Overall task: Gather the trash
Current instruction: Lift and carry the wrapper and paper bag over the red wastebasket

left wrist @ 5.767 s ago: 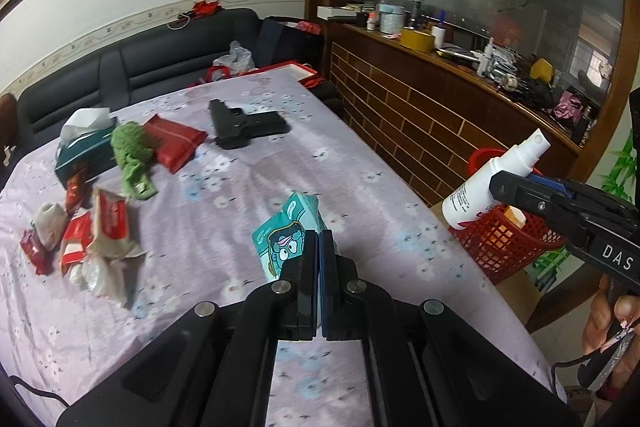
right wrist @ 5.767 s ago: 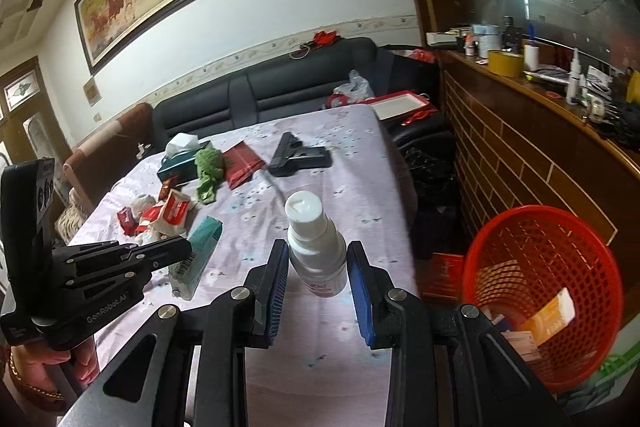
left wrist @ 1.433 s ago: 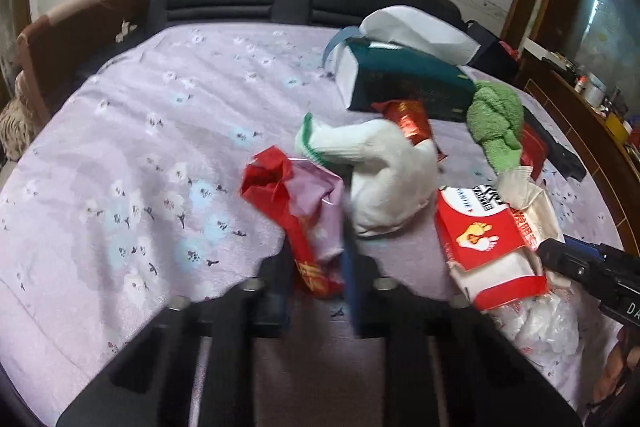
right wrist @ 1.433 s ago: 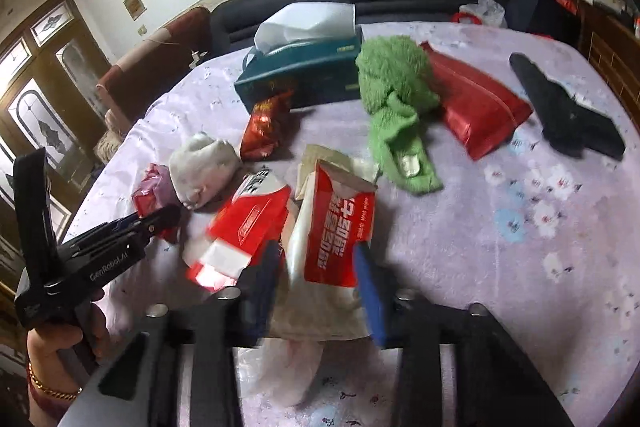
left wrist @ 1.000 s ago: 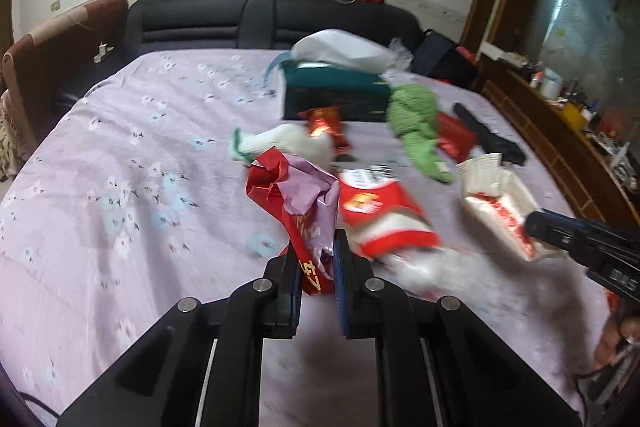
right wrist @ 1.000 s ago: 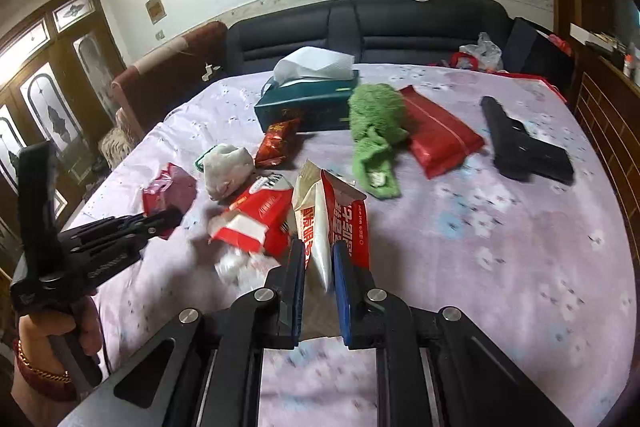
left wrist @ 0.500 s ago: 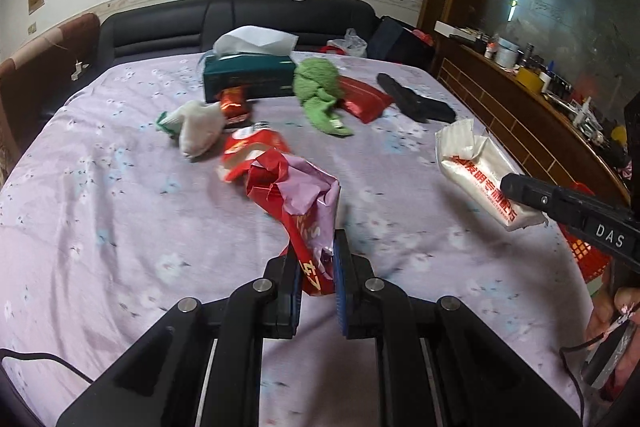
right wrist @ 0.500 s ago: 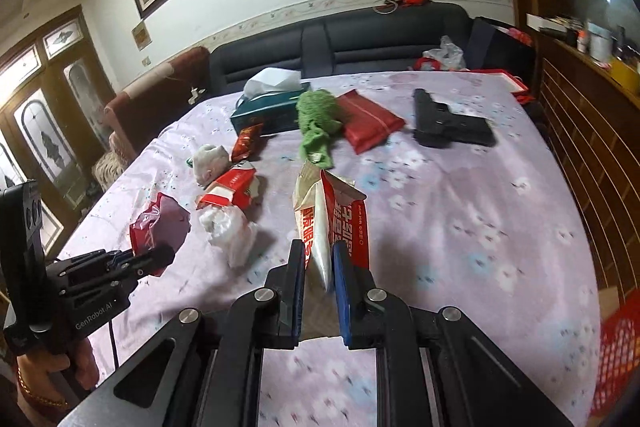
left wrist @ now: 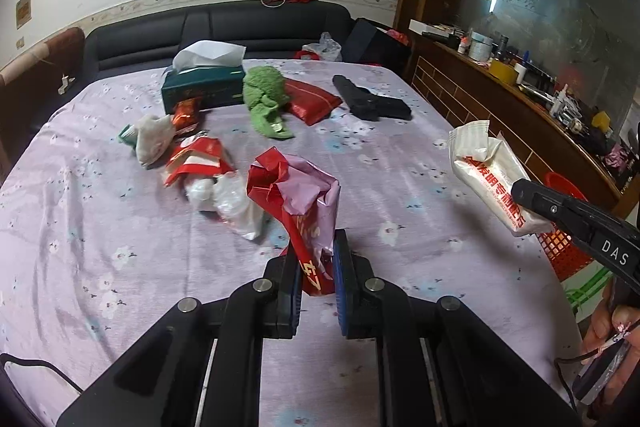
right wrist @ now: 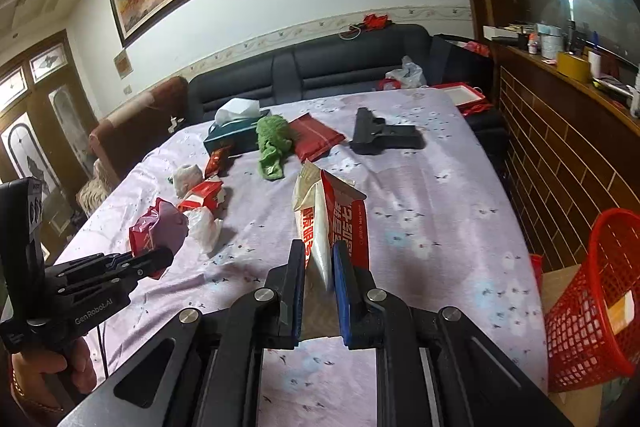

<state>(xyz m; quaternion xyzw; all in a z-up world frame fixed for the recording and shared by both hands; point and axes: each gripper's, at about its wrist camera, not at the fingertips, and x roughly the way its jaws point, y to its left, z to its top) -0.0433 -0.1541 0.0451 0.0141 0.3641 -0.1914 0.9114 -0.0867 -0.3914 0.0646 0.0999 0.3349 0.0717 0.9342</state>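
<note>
A: What is the left gripper [left wrist: 316,275] doing?

B: Its black fingers with blue pads are clamped on a crumpled red wrapper [left wrist: 294,203], glossy foil with a pale lilac inner face. It stands up from the jaws at the centre of the left view, lifted off the table [left wrist: 100,227].

A: And the right gripper [right wrist: 319,269]?

B: Pinched tight on a flat white and red pouch [right wrist: 330,219], smooth plastic with a crimped, torn top edge and red printing. In the left view the same pouch sits at the right of the frame, held clear of the cloth.

A: Where is the bin?

B: A red plastic basket [right wrist: 588,311], open lattice mesh, at the lower right of the right view, beside the table's edge and below its top. Some cardboard pieces lie inside.

A: What trash is left on the table?

B: Left of centre in the left view: a red and white packet [left wrist: 196,159] lying flat, touching a clear crinkled bag [left wrist: 232,203]. Further up, a small shiny red snack wrapper [left wrist: 186,111] and a soft white wad [left wrist: 154,143] with a green edge.

A: Anything else up there?

B: A dark green tissue box [left wrist: 202,91] with a tissue puffing out, a fuzzy green cloth [left wrist: 266,103], a flat red pack [left wrist: 312,99] and a matte black gun-shaped thing [left wrist: 372,101], all toward the upper middle. The tablecloth is lilac with small flowers.
</note>
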